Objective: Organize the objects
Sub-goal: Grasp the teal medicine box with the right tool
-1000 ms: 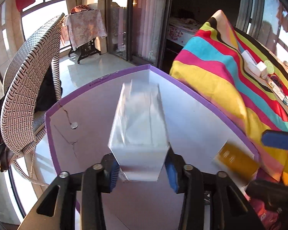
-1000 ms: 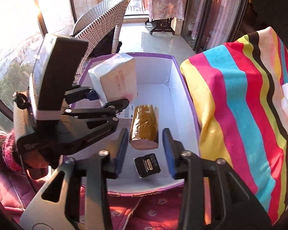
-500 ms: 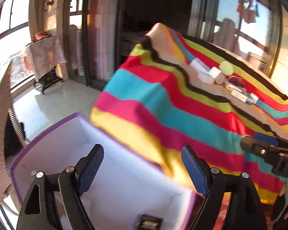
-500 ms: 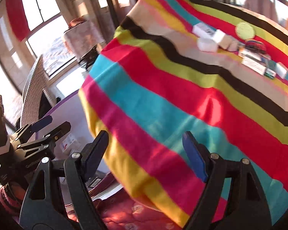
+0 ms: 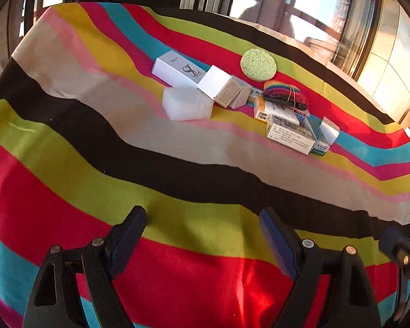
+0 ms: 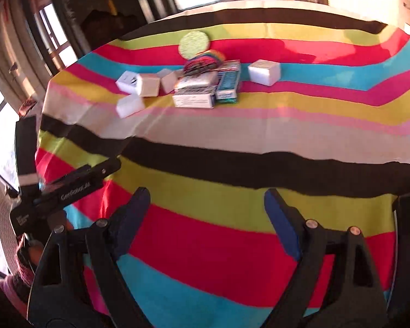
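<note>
My left hand-held gripper (image 5: 202, 239) is spread and empty; the right hand-held gripper (image 6: 206, 214) is opening, empty too. The boxes (image 5: 291, 134) cluster on the tabletop (image 5: 68, 82) at upper centre, ahead of both, roughly equally near.

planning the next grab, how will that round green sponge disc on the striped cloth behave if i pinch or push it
The green sponge disc looks porous and thin, so it is probably very light and would squash under a pinch. It lies flat on the striped cloth, so it is unlikely to roll; a push would more likely drag or bunch the fabric.
</note>
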`<act>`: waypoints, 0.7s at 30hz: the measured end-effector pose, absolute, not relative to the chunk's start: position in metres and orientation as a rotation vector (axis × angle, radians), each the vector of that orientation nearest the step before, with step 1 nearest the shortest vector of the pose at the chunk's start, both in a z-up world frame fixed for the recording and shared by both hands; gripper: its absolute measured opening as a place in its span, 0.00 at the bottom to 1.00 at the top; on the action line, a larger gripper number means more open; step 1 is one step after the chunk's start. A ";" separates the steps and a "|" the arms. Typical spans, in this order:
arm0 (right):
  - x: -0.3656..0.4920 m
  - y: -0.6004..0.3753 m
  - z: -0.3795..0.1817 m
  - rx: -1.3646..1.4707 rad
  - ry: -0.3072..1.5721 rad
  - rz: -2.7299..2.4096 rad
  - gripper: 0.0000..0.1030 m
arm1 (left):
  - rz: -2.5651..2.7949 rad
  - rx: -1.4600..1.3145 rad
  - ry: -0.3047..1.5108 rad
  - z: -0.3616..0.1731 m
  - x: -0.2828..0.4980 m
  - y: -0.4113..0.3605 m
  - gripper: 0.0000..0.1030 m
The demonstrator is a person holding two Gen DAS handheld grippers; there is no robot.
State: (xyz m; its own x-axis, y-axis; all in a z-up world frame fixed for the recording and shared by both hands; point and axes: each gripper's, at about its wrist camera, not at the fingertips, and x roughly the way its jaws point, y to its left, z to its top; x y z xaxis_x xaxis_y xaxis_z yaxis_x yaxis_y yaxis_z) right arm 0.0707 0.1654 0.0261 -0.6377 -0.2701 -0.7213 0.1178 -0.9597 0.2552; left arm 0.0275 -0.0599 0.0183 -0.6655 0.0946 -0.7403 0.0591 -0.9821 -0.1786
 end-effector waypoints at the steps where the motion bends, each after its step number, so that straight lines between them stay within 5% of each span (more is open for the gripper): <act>1: 0.058 0.173 0.028 1.220 -0.297 -2.661 0.85 | 2.836 -1.286 -0.309 0.016 0.027 -0.062 0.84; 7: -0.037 0.179 0.023 1.291 -0.331 -2.689 0.85 | 2.768 -1.283 -0.354 0.014 0.024 -0.063 0.99; 14: -0.136 0.166 -0.004 1.412 -0.368 -2.705 0.86 | 2.762 -1.292 -0.330 0.014 0.023 -0.060 1.00; 19: -0.158 0.150 -0.009 1.484 -0.096 -2.750 0.84 | 2.762 -1.291 -0.331 0.013 0.023 -0.060 1.00; 21: -0.145 0.143 -0.011 1.447 0.058 -2.738 0.71 | 2.764 -1.293 -0.325 0.013 0.022 -0.060 1.00</act>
